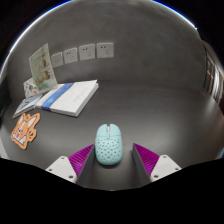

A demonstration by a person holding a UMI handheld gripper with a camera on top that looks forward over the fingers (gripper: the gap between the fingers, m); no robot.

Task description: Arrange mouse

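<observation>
Gripper view: pale teal mouse (108, 144) lying on the dark grey desk (150, 105), long axis pointing away, tail end sitting between the two fingers. Gripper (112, 157) wide open, nothing held; purple pads (80, 157) standing off either flank of the mouse with a visible gap on each side. No contact apparent.

Step in hand, by judgement: final approach before the grasp, fingers straddling the mouse but not yet closed. Next move likely to call for a little more forward travel so the pads reach the widest part of the body, then an even squeeze on both flanks. Smooth rounded shell, so some risk of squirting forward if pinched too near the tail.

Room and edges: open desk ahead of the mouse and off to the right, free for sliding or setting down. To the left and beyond, a book (60, 97) with a blue strip on its cover, and nearer, an orange cartoon sticker (26, 127) flat on the desk, both well apart from the mouse. Back wall (130, 30) beyond the desk carrying a row of white sockets (88, 49), with a leaflet (41, 68) propped beside them. Far desk edge meeting the wall; near edge hidden below the fingers.
</observation>
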